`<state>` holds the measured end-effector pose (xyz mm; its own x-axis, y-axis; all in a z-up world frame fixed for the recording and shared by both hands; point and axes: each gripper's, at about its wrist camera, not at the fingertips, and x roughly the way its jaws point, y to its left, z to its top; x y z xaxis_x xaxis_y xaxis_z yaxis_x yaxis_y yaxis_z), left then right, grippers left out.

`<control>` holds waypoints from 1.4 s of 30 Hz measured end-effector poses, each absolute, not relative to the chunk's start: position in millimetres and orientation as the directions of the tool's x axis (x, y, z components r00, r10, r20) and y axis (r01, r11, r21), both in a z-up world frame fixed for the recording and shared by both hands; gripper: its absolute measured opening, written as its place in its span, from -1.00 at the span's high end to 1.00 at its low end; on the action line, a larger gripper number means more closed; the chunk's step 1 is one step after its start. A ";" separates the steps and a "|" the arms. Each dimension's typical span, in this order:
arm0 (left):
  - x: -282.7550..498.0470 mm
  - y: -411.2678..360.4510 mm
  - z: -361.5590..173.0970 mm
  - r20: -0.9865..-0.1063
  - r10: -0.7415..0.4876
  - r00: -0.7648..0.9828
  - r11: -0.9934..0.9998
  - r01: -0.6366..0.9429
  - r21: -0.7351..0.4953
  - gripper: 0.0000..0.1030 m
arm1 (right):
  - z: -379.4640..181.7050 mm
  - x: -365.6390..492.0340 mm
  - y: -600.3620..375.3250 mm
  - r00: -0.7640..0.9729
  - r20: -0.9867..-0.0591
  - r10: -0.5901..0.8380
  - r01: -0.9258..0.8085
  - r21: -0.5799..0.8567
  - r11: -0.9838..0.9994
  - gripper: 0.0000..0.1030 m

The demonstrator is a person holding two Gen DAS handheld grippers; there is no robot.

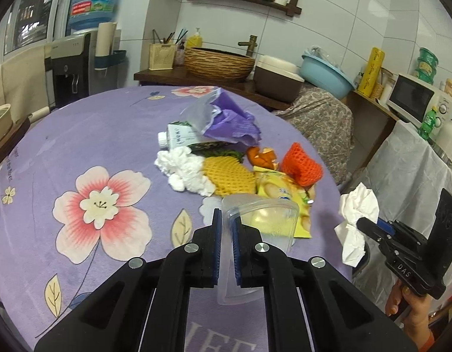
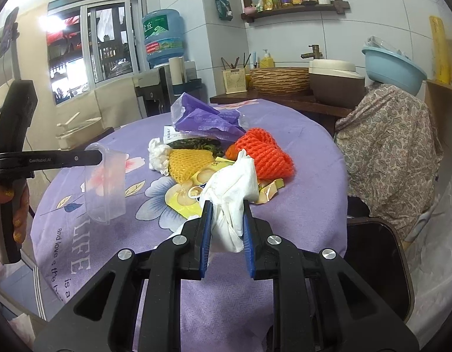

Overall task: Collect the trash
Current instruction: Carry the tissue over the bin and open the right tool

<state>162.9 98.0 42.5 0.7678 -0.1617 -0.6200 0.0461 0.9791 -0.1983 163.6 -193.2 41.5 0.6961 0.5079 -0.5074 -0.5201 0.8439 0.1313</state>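
Note:
My left gripper (image 1: 225, 220) is shut on the rim of a clear plastic container (image 1: 264, 228), held above the purple floral tablecloth (image 1: 79, 135); it also shows in the right wrist view (image 2: 105, 182). My right gripper (image 2: 226, 214) is shut on a crumpled white tissue (image 2: 232, 193), also seen in the left wrist view (image 1: 356, 220) off the table's right edge. The trash pile mid-table holds a second white tissue (image 1: 185, 170), yellow foam net (image 1: 226, 173), orange foam net (image 1: 302, 161), yellow snack wrapper (image 1: 281, 196), milk carton (image 1: 182, 138), purple bag (image 1: 232, 120) and orange peel (image 1: 261, 157).
A cloth-covered chair (image 2: 390, 152) stands at the table's far right, and a dark stool (image 2: 375, 252) sits near my right gripper. Behind the table is a wooden counter with a woven basket (image 1: 218, 63), a brown pot (image 1: 277, 82) and a blue basin (image 1: 325, 70). A water dispenser (image 1: 72, 67) stands at the back left.

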 end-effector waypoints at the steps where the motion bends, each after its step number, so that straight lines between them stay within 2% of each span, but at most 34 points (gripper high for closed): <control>1: 162.9 94.8 44.1 -0.616 -0.168 0.770 0.978 0.053 -0.201 0.85 | 41.9 163.1 -194.9 0.698 -0.506 0.508 -0.518 0.133 0.845 0.61; 15: 173.2 29.7 67.2 -0.558 -0.297 0.775 0.953 0.206 -0.220 0.85 | 47.5 161.9 -225.7 0.703 -0.489 0.517 -0.490 0.195 0.850 0.61; 25: 197.7 -58.9 55.9 -0.549 -0.429 0.718 0.903 0.364 -0.229 0.85 | 52.2 160.0 -303.0 0.774 -0.496 0.393 -0.347 0.187 0.919 0.61; 35: 224.4 -140.2 15.5 -0.620 -0.485 0.617 0.862 0.456 -0.220 0.85 | 24.8 167.5 -387.0 0.795 -0.575 0.192 -0.154 0.115 0.981 0.61; 42: 236.1 -181.8 -12.3 -0.658 -0.495 0.567 0.847 0.484 -0.220 0.85 | -15.8 196.2 -411.3 0.736 -0.662 0.142 -0.099 0.103 0.990 0.61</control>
<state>236.1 -181.8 -12.3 0.5673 -0.4952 -0.6580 0.4839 0.8470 -0.2203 196.2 -411.3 -15.8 0.7361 0.1420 -0.6618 -0.0986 0.9898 0.1027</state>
